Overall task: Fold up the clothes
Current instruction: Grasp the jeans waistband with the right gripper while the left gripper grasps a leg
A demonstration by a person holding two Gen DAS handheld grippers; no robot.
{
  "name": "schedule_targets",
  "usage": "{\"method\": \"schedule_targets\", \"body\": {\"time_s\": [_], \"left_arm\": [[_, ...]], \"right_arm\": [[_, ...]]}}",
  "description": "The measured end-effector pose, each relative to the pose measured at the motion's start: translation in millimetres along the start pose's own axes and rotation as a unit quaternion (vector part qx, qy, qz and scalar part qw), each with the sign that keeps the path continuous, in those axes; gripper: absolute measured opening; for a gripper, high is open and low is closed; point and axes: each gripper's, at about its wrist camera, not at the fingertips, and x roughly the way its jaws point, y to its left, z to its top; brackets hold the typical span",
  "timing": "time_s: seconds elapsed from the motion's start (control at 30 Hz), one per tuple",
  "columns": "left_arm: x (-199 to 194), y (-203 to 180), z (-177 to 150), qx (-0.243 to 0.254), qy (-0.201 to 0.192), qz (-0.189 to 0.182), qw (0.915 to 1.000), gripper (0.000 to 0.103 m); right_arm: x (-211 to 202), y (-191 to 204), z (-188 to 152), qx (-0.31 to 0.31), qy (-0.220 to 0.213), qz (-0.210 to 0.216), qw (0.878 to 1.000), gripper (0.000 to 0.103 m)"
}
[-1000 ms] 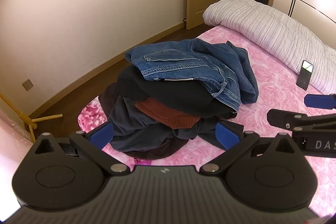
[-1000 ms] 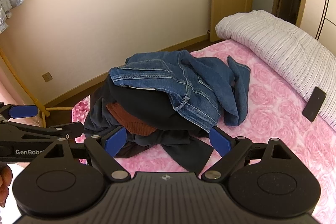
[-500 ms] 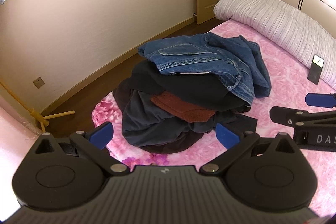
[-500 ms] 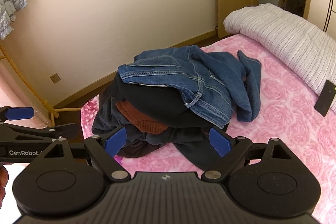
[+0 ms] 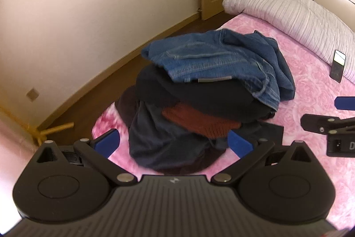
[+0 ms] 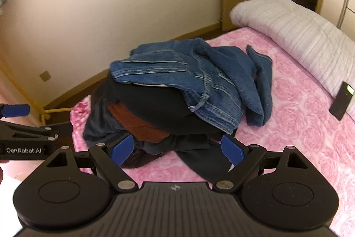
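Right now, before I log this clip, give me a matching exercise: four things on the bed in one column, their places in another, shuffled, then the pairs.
Things:
1. jeans
2. rust knit
3. phone
4. striped quilt

Places:
A. rolled along the bed's far edge
B. leaning against the quilt
C. top of the clothes pile
D. poking out under a black garment

Pairs: 1-C, 2-D, 3-B, 4-A
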Motion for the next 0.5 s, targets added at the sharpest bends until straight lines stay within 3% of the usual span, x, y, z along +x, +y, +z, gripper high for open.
{"method": "schedule_targets", "body": {"time_s": [0.17,0.3,0.4,0.5], "left_arm": [[43.8,8.6,29.3,0.067,-0.029,-0.026,0.9970,0.102],[75.4,8.2,46.5,0.166,-0.073,-0.032,0.9829,0.102],[99.5,5.8,55.1,0.250,-0.107,-0.033,0.9617,0.102],[124.4,-0.8,56.7,0.343,-0.135,-0.042,0.9288,0.097]], "right_arm": [[30.5,-5.1,27.0,-0.011,-0.005,-0.018,1.000,0.089],[55.7,-9.4,46.8,-0.032,-0.013,-0.032,0.999,0.089],[78.6,-11.3,53.5,-0.057,-0.005,-0.047,0.997,0.088],[101.0,-15.0,54.5,-0.080,0.009,-0.056,0.995,0.088]]}}
